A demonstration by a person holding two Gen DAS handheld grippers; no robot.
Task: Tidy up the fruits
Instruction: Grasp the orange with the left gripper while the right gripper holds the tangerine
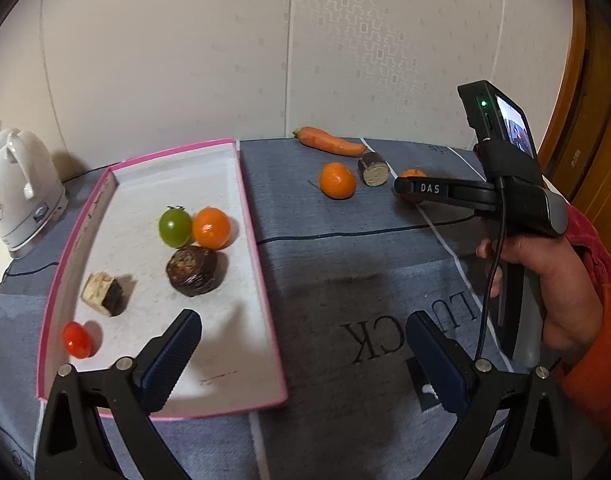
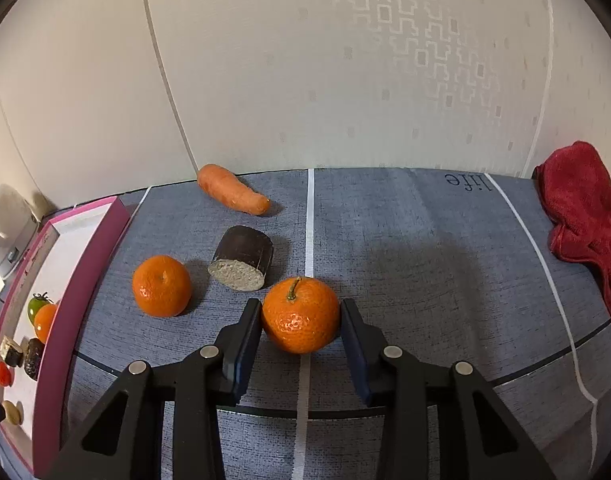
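Observation:
A pink-rimmed white tray (image 1: 257,240) holds a green tomato (image 1: 174,227), an orange (image 1: 211,228), a dark round fruit (image 1: 191,270), a cut dark piece (image 1: 103,294) and a red tomato (image 1: 77,340). My left gripper (image 1: 301,360) is open and empty above the tray's near right corner. My right gripper (image 2: 301,320) is shut on a stemmed orange (image 2: 301,314) that rests on the cloth; both pads touch its sides. A second orange (image 2: 161,285), a cut dark piece (image 2: 243,258) and a carrot (image 2: 231,189) lie just beyond.
A grey-blue tablecloth (image 2: 425,260) covers the table against a white wall. A white kettle (image 1: 17,192) stands left of the tray. A red towel (image 2: 585,216) lies at the far right edge. A small beige item (image 2: 12,412) lies at the tray's near end.

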